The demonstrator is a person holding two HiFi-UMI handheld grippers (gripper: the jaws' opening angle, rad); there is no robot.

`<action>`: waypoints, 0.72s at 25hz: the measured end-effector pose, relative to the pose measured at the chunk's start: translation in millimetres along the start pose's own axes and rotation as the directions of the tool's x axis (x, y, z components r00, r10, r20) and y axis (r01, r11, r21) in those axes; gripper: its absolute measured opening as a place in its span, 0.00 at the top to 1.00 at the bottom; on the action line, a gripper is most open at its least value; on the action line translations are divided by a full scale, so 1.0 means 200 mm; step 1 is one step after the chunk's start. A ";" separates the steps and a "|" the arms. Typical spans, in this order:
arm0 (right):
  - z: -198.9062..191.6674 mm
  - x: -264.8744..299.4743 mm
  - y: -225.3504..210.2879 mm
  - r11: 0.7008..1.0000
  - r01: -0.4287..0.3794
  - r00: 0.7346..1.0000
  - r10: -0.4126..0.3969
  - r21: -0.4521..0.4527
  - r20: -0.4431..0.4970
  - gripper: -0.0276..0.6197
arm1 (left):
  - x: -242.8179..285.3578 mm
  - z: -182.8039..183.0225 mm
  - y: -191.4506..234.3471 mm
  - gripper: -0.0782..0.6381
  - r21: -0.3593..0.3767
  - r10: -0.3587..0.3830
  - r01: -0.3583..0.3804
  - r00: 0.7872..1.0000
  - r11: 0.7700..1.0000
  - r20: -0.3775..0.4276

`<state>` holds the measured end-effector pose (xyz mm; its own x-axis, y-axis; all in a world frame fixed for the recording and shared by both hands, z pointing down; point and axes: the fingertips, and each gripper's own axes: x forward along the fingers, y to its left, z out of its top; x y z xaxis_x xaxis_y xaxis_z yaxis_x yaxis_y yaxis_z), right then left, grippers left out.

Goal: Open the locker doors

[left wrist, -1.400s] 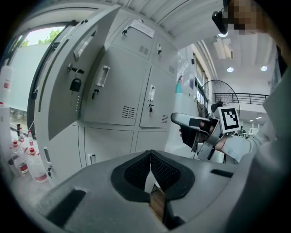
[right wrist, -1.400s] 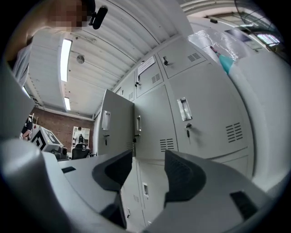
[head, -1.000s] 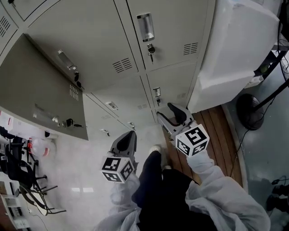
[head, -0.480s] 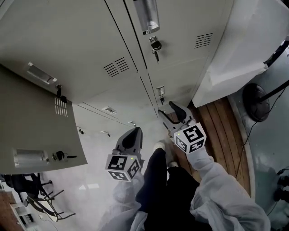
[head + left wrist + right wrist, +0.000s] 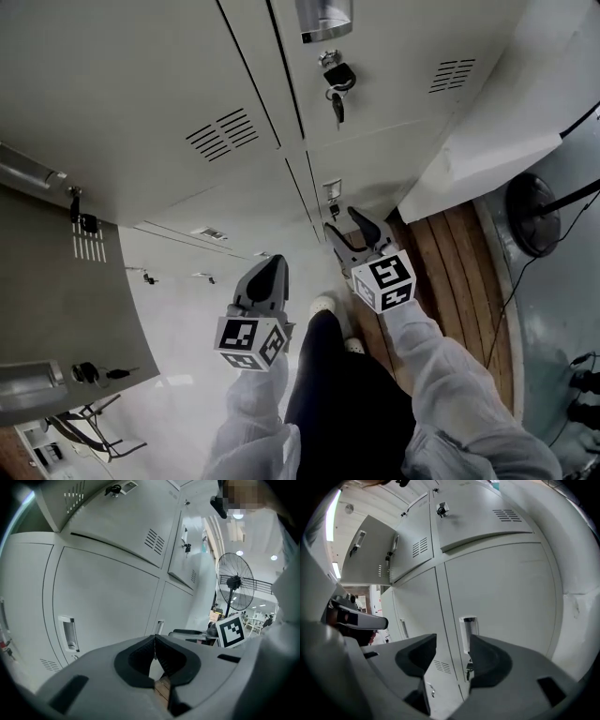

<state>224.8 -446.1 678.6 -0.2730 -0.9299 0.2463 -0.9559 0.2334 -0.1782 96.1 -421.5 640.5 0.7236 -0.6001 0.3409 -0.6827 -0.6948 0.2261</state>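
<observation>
A bank of grey lockers [image 5: 169, 84] fills the head view from above. The door [image 5: 52, 300] at far left stands swung open. My right gripper [image 5: 345, 225] is open and points at the recessed handle [image 5: 331, 190] of a low locker, a short way off it. In the right gripper view that handle [image 5: 467, 632] shows between the spread jaws of the right gripper [image 5: 452, 660], with a key [image 5: 468, 670] hanging under it. My left gripper [image 5: 270, 266] is shut on nothing, out from the lockers; the left gripper [image 5: 154, 656] faces a shut door with a handle [image 5: 69, 632].
A padlock with keys [image 5: 336, 80] hangs under an upper handle [image 5: 323, 17]. A white covered block [image 5: 506, 112] stands right of the lockers, over wooden flooring [image 5: 450, 272]. A standing fan's base [image 5: 542, 202] and cables lie at far right. A chair frame [image 5: 89, 422] is at lower left.
The head view has dropped closer to the lockers, so the open door has slid toward the left edge. Both grippers hold nearly the same pose, the right one slightly nearer the low handle.
</observation>
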 end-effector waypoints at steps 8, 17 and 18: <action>-0.07 0.22 -0.05 1.000 0.004 1.000 -0.005 -0.022 -0.028 0.64 | 0.06 -0.10 0.13 0.88 -0.040 0.043 -0.043 0.999 0.998 0.013; -0.08 0.37 -0.06 0.998 0.019 1.000 -0.020 -0.057 -0.017 0.64 | 0.06 -0.19 0.20 0.88 -0.049 0.064 -0.063 0.998 0.997 0.017; -0.08 0.37 -0.06 0.997 0.021 0.999 -0.023 -0.078 -0.023 0.64 | 0.05 -0.20 0.21 0.88 -0.050 0.067 -0.067 0.998 0.997 0.016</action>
<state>214.6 -514.1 714.7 -0.2533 -0.9283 0.2721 -0.9670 0.2350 -0.0984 71.3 -441.1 690.2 0.6775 -0.6520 0.3406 -0.7336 -0.6326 0.2483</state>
